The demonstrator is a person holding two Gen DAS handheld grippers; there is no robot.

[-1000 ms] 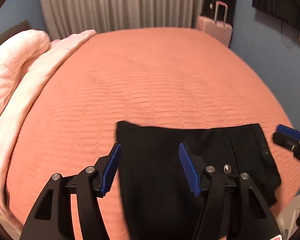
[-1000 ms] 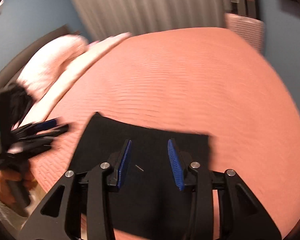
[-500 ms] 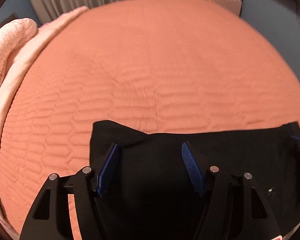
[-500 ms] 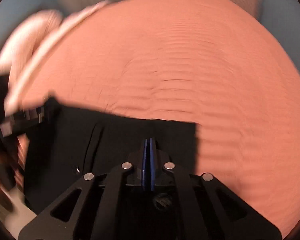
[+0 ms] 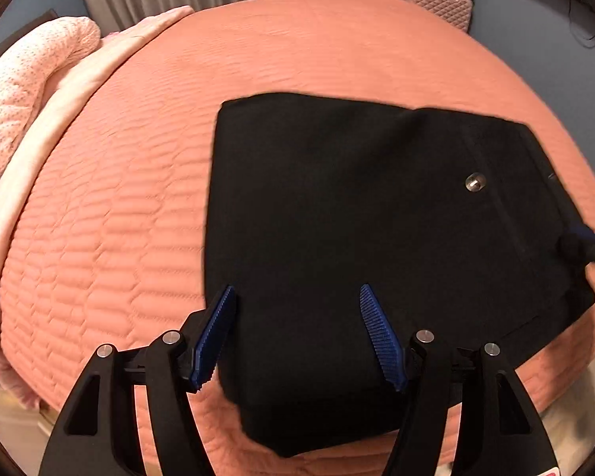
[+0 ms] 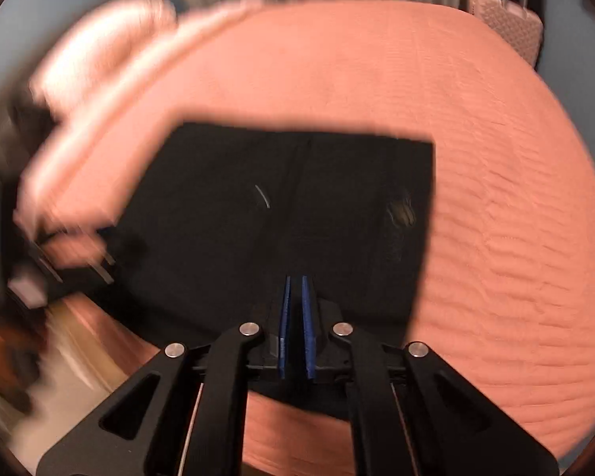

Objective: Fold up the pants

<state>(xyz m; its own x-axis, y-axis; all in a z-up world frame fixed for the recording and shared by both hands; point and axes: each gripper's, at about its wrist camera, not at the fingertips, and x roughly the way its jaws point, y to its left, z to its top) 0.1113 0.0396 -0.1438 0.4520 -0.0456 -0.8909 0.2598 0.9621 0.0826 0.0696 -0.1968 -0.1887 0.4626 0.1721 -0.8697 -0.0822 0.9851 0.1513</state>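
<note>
Black pants (image 5: 357, 230) lie folded into a compact block on the orange quilted bed (image 5: 139, 166), near its front edge, with a metal button (image 5: 475, 181) showing. My left gripper (image 5: 297, 305) is open above the pants' near left part, holding nothing. My right gripper (image 6: 294, 289) has its blue pads pressed together at the near edge of the pants (image 6: 297, 206); whether cloth sits between them is not clear. It shows blurred at the right edge of the left wrist view (image 5: 587, 244).
A pink blanket and pillow (image 5: 31, 91) are heaped along the bed's left side. A pink suitcase (image 5: 436, 0) stands beyond the far right corner, by the curtains. The bed's front edge drops to a pale floor (image 6: 79, 380).
The right gripper closed from open a second ago and stays shut. The pants now lie farther onto the bed from both grippers. The left gripper stayed open and pulled back.
</note>
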